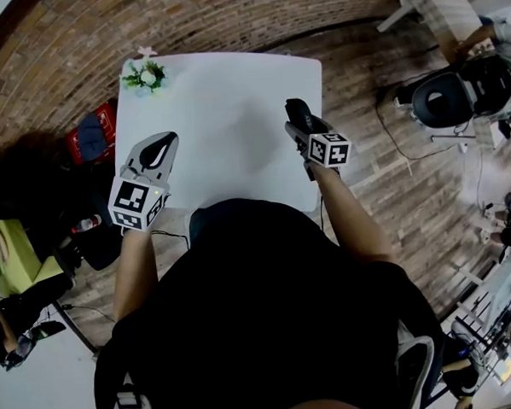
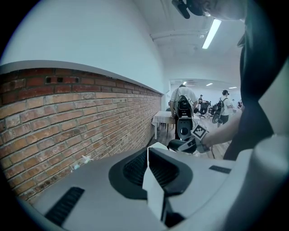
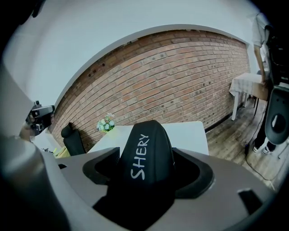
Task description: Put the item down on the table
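Observation:
A black, rounded item with white lettering (image 3: 145, 155) sits between the jaws of my right gripper (image 3: 146, 173), which is shut on it. In the head view this gripper (image 1: 304, 130) hovers over the right edge of the white table (image 1: 225, 115), the black item (image 1: 297, 110) sticking out ahead of it. My left gripper (image 1: 160, 146) hangs over the table's left edge, its jaw tips touching and nothing held. In the left gripper view its jaws (image 2: 156, 180) meet at a white seam, and the right gripper (image 2: 189, 143) shows beyond them.
A small bunch of flowers (image 1: 146, 75) stands at the table's far left corner, also visible as flowers (image 3: 106, 123) in the right gripper view. A red bag (image 1: 89, 131) lies on the floor to the left. A black chair (image 1: 450, 95) and a small white table (image 1: 437, 10) stand at the right.

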`<action>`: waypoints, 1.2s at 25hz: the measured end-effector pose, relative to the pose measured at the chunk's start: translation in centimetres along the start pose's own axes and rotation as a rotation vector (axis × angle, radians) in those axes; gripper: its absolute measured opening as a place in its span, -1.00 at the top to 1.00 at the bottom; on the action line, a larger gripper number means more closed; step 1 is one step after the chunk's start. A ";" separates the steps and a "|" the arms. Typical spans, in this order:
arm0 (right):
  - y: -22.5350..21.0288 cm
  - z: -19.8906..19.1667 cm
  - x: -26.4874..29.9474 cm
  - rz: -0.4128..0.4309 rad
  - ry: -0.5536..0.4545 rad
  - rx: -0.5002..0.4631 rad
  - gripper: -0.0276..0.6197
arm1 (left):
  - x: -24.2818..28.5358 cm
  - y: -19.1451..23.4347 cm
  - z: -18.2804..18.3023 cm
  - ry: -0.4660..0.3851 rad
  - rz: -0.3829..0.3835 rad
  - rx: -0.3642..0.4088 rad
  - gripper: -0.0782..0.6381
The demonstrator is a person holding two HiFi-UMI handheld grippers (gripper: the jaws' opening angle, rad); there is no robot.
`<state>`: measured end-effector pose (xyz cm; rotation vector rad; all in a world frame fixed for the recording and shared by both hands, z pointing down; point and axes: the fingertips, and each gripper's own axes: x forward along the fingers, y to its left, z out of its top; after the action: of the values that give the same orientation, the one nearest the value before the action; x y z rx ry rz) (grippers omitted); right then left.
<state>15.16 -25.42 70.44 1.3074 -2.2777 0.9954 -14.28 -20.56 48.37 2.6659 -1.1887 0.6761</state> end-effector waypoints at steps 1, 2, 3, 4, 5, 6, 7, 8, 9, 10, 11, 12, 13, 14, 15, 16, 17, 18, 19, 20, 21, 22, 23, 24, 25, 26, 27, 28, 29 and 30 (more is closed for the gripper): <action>-0.1 -0.2 0.1 -0.006 0.006 -0.004 -0.24 | -0.1 0.0 -0.1 0.002 0.000 -0.002 0.73; -0.2 -0.5 0.2 -0.010 0.012 -0.007 -0.24 | -0.1 0.0 -0.1 0.004 0.000 -0.003 0.73; -0.3 -0.7 0.3 -0.011 0.017 -0.007 -0.24 | -0.1 -0.1 -0.1 0.006 0.000 -0.003 0.73; -0.3 -0.8 0.3 -0.010 0.022 -0.005 -0.24 | -0.1 -0.1 -0.1 0.007 -0.002 -0.001 0.73; -0.3 -0.9 0.4 -0.008 0.025 -0.004 -0.24 | 0.0 -0.2 -0.1 0.008 -0.003 0.001 0.73; -0.3 -1.1 0.6 -0.006 0.028 -0.002 -0.24 | 0.0 -0.2 -0.1 0.009 -0.004 0.002 0.73; -0.4 -1.3 0.7 -0.005 0.032 -0.001 -0.24 | 0.0 -0.1 -0.1 0.010 -0.004 0.002 0.73; -0.4 -1.5 0.9 -0.005 0.035 0.001 -0.24 | -0.1 -0.1 -0.1 0.010 -0.003 0.001 0.73; -0.4 -1.7 1.1 -0.004 0.038 0.003 -0.24 | -0.1 0.0 -0.1 0.011 -0.001 0.000 0.73; -0.5 -1.8 1.3 -0.003 0.040 0.003 -0.24 | -0.1 0.0 0.0 0.011 0.000 0.000 0.73; -0.6 -1.9 1.4 -0.001 0.042 0.004 -0.24 | -0.1 -0.1 0.0 0.010 0.001 -0.001 0.73; -0.7 -2.1 1.5 -0.001 0.046 0.003 -0.24 | 0.0 -0.2 0.0 0.010 -0.001 -0.003 0.73; -0.9 -2.4 1.5 -0.004 0.052 0.000 -0.24 | 0.0 -0.3 -0.1 0.010 -0.002 -0.006 0.73; -1.0 -2.7 1.7 -0.010 0.060 -0.005 -0.24 | 0.0 -0.2 -0.3 0.012 -0.004 -0.009 0.73; -1.1 -2.9 1.9 -0.015 0.067 -0.008 -0.24 | 0.0 -0.2 -0.4 0.014 -0.006 -0.013 0.73; -1.1 -3.1 2.1 -0.018 0.072 -0.009 -0.24 | -0.1 -0.1 -0.6 0.015 -0.007 -0.017 0.73; -1.1 -3.2 2.4 -0.020 0.075 -0.008 -0.24 | -0.2 0.0 -0.6 0.016 -0.007 -0.020 0.73; -1.1 -3.2 2.6 -0.020 0.077 -0.009 -0.24 | -0.2 0.1 -0.7 0.016 -0.005 -0.022 0.73; -1.1 -3.1 2.8 -0.018 0.077 -0.011 -0.24 | -0.2 0.2 -0.8 0.016 -0.004 -0.024 0.73; -1.1 -3.0 2.9 -0.018 0.077 -0.014 -0.24 | -0.2 0.2 -0.9 0.017 -0.002 -0.025 0.73; -1.2 -3.1 2.9 -0.019 0.079 -0.016 -0.24 | -0.2 0.2 -0.9 0.016 -0.002 -0.027 0.73; -1.3 -3.2 3.0 -0.023 0.082 -0.016 -0.24 | -0.2 0.2 -1.0 0.016 -0.002 -0.029 0.73; -1.5 -3.4 3.2 -0.027 0.087 -0.015 -0.24 | -0.2 0.3 -1.1 0.017 -0.002 -0.031 0.73; -1.7 -3.7 3.4 -0.032 0.091 -0.010 -0.24 | -0.2 0.4 -1.2 0.018 -0.002 -0.031 0.73; -1.8 -3.9 3.6 -0.035 0.097 -0.004 -0.24 | -0.3 0.5 -1.3 0.019 -0.001 -0.033 0.73; -2.0 -4.3 3.8 -0.038 0.104 0.003 -0.24 | -0.3 0.5 -1.5 0.021 0.000 -0.037 0.73; -2.1 -4.6 4.0 -0.041 0.112 0.009 -0.24 | -0.3 0.5 -1.8 0.023 0.000 -0.043 0.73; -2.2 -4.9 4.1 -0.043 0.119 0.013 -0.24 | -0.3 0.4 -2.0 0.026 -0.001 -0.049 0.73; -2.3 -5.2 4.2 -0.045 0.125 0.014 -0.24 | -0.4 0.4 -2.2 0.029 -0.002 -0.055 0.73; -2.4 -5.3 4.4 -0.046 0.129 0.013 -0.24 | -0.3 0.4 -2.4 0.033 -0.003 -0.058 0.73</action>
<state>14.60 -25.20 77.69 1.2571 -2.1388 1.0496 -15.55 -19.85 50.30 2.5980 -1.1768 0.6722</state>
